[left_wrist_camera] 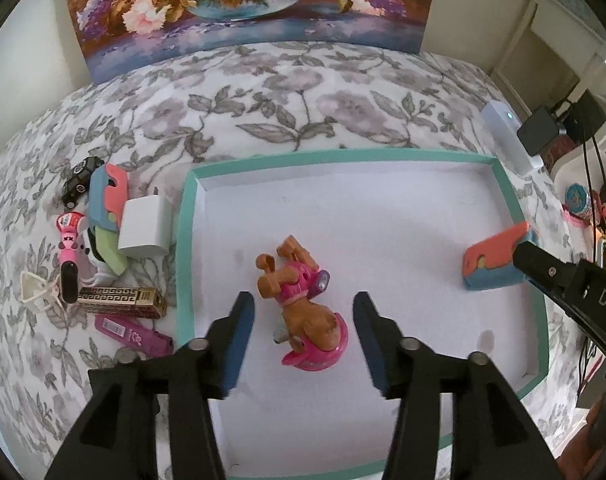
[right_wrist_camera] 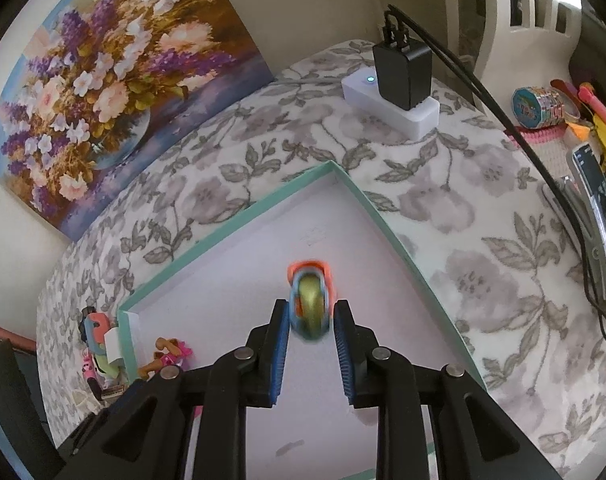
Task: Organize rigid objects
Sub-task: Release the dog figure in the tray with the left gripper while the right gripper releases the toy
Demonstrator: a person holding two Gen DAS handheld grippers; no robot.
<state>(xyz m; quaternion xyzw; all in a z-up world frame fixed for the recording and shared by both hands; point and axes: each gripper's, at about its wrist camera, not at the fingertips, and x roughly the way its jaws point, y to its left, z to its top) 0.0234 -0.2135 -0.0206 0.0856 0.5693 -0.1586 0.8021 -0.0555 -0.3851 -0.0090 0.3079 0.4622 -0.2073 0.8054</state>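
Left wrist view: left gripper [left_wrist_camera: 303, 316] stood spread over the brown plastic toy dog in pink gear [left_wrist_camera: 303, 304], lying free in the teal-rimmed white box [left_wrist_camera: 185, 248]; right wrist view: right gripper [right_wrist_camera: 311, 322] pinched a blue-and-coral toy block w/ gold wheel [right_wrist_camera: 311, 300] above the box floor.

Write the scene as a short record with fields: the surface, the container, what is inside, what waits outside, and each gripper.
surface: floral cloth
container: shallow teal-rimmed box, white inside
inside box: toy dog lying on its side; coral and blue toy near the right wall
outside, left of box: white charger, gold case, pink tube, black toy car, other small toys
left gripper: open, fingers either side of the toy dog, not touching
right gripper: shut on the coral and blue toy, over the box
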